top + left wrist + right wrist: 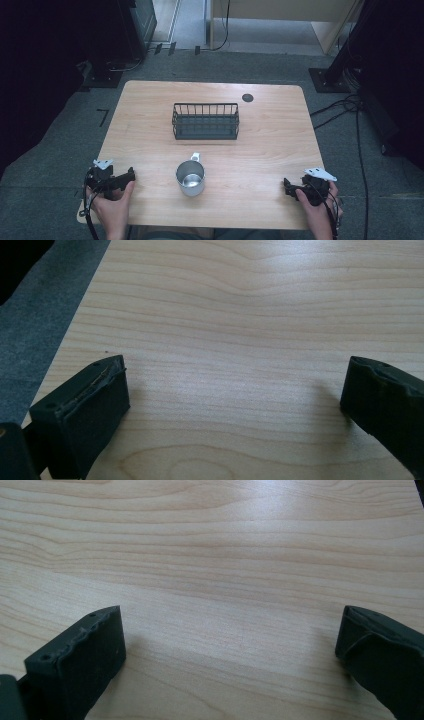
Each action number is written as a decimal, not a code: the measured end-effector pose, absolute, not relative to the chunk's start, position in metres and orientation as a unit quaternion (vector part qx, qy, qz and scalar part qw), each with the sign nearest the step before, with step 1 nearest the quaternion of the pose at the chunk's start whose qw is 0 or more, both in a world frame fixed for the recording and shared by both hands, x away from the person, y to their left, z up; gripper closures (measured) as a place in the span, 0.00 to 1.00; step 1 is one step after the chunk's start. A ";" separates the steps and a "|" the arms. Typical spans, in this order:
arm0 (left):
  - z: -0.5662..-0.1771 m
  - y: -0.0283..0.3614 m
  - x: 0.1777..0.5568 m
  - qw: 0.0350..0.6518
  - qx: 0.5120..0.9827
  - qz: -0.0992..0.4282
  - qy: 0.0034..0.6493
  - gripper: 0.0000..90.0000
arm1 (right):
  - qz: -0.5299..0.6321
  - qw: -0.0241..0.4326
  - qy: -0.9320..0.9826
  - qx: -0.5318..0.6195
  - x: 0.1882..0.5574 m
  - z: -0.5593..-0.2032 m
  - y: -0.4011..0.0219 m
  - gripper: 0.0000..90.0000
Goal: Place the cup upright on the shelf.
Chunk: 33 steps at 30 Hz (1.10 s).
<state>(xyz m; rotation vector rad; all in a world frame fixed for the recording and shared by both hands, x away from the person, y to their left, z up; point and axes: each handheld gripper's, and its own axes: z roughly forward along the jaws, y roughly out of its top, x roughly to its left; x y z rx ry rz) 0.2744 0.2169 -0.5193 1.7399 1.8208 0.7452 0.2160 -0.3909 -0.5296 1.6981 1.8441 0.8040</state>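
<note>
A shiny metal mug [190,178] stands upright on the wooden table [150,115], near its front middle, handle toward the far side. Behind it sits a dark wire basket [205,120] with nothing visible inside. My left gripper [131,175] rests at the table's front left corner, held by a hand, well left of the mug. In the left gripper view it [235,385] is open over bare wood. My right gripper [287,186] lies near the front right edge, pointing left. Its jaws stand wide apart over bare wood in the right gripper view [230,630].
A small dark round cap [247,97] is set into the table near its far right. Grey carpet [60,140] surrounds the table, with cables [345,107] on the right and dark stands [327,80] at the back. Bare wood lies between mug and each gripper.
</note>
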 end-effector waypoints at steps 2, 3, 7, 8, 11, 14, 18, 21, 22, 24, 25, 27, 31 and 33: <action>-0.519 0.215 0.274 0.253 0.638 0.276 0.673 0.00 | 0.295 0.252 0.678 0.624 0.216 -0.530 -0.391 0.00; -0.519 0.215 0.273 0.255 0.642 0.273 0.669 0.00 | 0.295 0.252 0.678 0.624 0.216 -0.530 -0.391 0.00; -0.519 0.213 0.266 0.259 0.655 0.266 0.658 0.00 | 0.295 0.252 0.678 0.624 0.216 -0.530 -0.391 0.00; -0.518 0.210 0.265 0.261 0.659 0.263 0.655 0.00 | 0.296 0.252 0.678 0.624 0.216 -0.530 -0.391 0.00; -0.513 0.198 0.260 0.274 0.673 0.262 0.635 0.00 | 0.296 0.252 0.678 0.624 0.216 -0.530 -0.391 0.00; -0.509 0.188 0.257 0.285 0.681 0.260 0.622 0.00 | 0.295 0.252 0.678 0.624 0.216 -0.530 -0.391 0.00; -0.503 0.168 0.252 0.293 0.702 0.261 0.594 0.00 | 0.295 0.252 0.678 0.624 0.216 -0.530 -0.391 0.00; -0.496 0.153 0.249 0.306 0.715 0.257 0.574 0.00 | 0.296 0.252 0.678 0.624 0.216 -0.530 -0.391 0.00; -0.493 0.150 0.249 0.309 0.718 0.255 0.569 0.00 | 0.295 0.252 0.678 0.624 0.216 -0.530 -0.391 0.00; -0.487 0.146 0.250 0.316 0.721 0.253 0.563 0.00 | 0.295 0.252 0.678 0.624 0.216 -0.530 -0.391 0.00; -0.483 0.144 0.251 0.318 0.722 0.255 0.560 0.00 | 0.296 0.252 0.678 0.624 0.216 -0.530 -0.391 0.00; -0.475 0.139 0.251 0.327 0.723 0.254 0.553 0.00 | 0.296 0.252 0.678 0.624 0.216 -0.530 -0.391 0.00; -0.459 0.126 0.248 0.346 0.727 0.255 0.536 0.00 | 0.296 0.252 0.678 0.624 0.216 -0.530 -0.391 0.00; -0.454 0.121 0.247 0.351 0.728 0.254 0.530 0.00 | 0.296 0.252 0.678 0.624 0.216 -0.530 -0.391 0.00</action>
